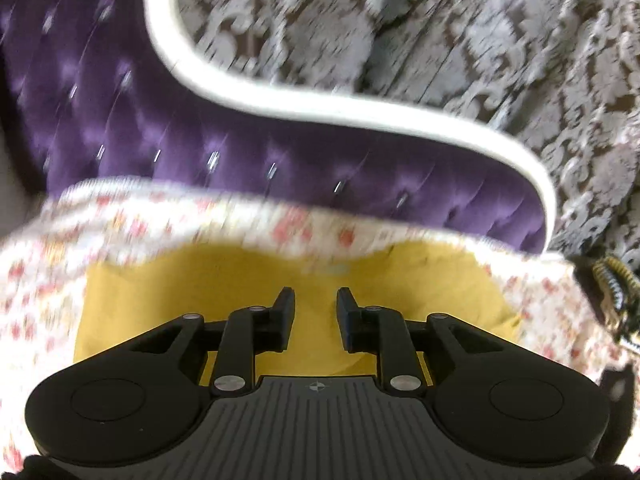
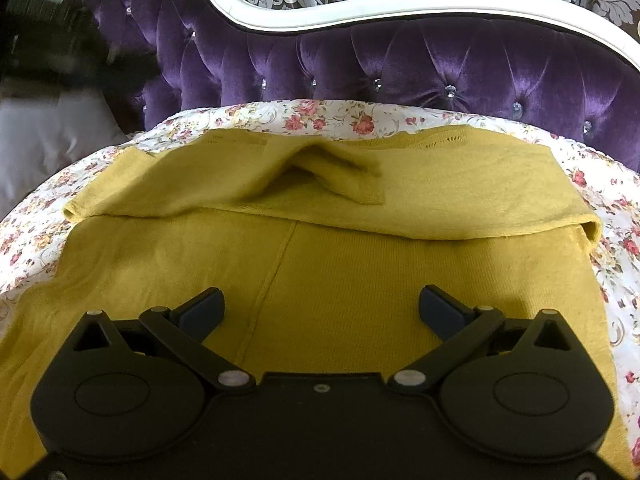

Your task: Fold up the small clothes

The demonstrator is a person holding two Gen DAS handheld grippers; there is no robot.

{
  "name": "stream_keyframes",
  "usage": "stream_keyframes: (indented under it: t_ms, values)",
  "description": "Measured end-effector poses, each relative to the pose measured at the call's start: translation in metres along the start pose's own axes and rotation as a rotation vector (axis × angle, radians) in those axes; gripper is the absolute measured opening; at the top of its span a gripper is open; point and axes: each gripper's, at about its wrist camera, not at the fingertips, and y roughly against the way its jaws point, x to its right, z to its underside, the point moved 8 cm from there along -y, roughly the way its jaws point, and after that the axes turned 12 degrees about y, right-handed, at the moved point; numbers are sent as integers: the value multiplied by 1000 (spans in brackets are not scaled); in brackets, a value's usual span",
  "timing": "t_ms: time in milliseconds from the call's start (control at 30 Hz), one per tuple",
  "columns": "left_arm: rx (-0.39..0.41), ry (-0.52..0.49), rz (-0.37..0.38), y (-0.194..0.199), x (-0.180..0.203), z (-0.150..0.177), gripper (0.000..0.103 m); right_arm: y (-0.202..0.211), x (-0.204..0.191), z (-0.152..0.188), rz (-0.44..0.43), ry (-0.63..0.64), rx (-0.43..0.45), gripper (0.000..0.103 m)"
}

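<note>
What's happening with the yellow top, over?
Left gripper open, empty. Right gripper open wide, empty. Yellow top on floral bedspread, far part folded over. Nothing in the way.

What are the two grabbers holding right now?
Nothing. The left gripper and the right gripper are both open above the yellow sweater, with no cloth between their fingers.

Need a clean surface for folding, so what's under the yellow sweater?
The yellow sweater lies on a floral bedspread, which shows around its edges. Whatever is beneath the sweater's middle is covered. Its far part is folded over itself.
</note>
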Motion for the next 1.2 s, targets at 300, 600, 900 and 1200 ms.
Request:
stream_keyframes:
  t_ms: [300, 600, 900, 1200]
  values:
    - [-85, 24, -134, -2, -50, 66, 22, 19, 10, -22, -134, -70, 21, 71]
    - [30, -91, -167, 3, -46, 93, 25, -28, 63, -74, -246, -367, -7, 62]
    - [62, -69, -149, 6, -46, 94, 25, -48, 58, -97, -286, -335, -45, 9]
    - [67, -54, -136, 6, -47, 95, 25, 10, 64, -87, -198, -85, 0, 14]
